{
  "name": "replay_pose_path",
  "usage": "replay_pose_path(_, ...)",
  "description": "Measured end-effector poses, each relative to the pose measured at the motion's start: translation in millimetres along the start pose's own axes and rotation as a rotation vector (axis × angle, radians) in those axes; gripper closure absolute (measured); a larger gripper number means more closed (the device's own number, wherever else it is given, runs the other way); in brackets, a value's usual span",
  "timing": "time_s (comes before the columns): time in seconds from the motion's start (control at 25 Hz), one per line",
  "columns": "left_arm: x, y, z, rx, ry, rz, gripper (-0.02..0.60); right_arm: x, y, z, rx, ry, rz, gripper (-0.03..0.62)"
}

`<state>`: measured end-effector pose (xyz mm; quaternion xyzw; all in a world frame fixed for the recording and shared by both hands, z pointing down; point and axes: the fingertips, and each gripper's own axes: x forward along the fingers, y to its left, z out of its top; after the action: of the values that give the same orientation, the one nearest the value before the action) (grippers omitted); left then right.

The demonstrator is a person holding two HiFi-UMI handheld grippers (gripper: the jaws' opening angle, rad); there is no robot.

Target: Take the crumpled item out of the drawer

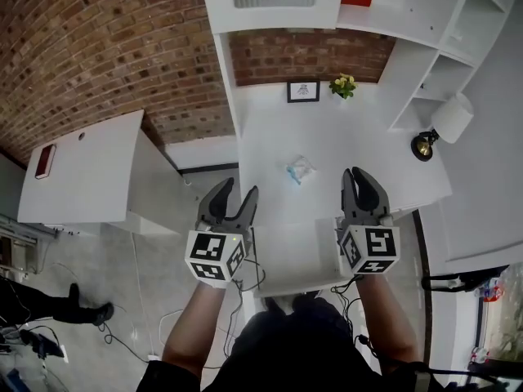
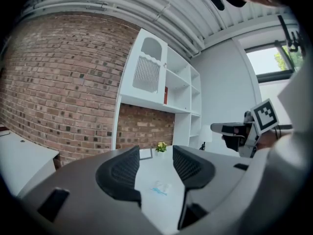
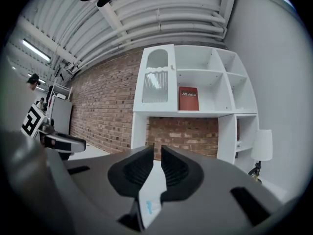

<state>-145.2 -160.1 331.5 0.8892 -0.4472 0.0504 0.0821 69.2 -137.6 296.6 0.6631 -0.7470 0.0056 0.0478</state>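
Observation:
The crumpled item (image 1: 300, 170), a white wad with blue marks, lies on top of the white desk (image 1: 359, 129), just beyond both grippers. My left gripper (image 1: 239, 188) hovers over the desk's front left corner with its jaws open and empty. In the left gripper view the crumpled item (image 2: 161, 188) shows on the desk between the left gripper's (image 2: 155, 153) fingers, farther off. My right gripper (image 1: 358, 173) hangs over the desk's front right, its jaws a narrow slit apart with nothing between them. The wad (image 3: 150, 205) shows low through the right gripper's (image 3: 156, 151) gap.
At the desk's back stand a small picture frame (image 1: 303, 91) and a pot of yellow flowers (image 1: 343, 85). A lamp (image 1: 445, 125) stands at the right by white shelves holding a red book (image 3: 189, 98). A second white table (image 1: 90, 170) is left; cables and a person's legs (image 1: 49, 305) cross the floor.

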Motion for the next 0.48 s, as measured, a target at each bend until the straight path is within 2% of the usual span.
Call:
replay_pose_path(0.24,-12,-13,41,0.020,-0.091,0.010,0.371,-9,4,22,-0.009,-0.055,0.038,0.559)
replay_pose_path(0.48,-1,-39,48,0.012,-0.094,0.011,0.373,-14,-20,37,0.027,-0.090,0.065,0.559)
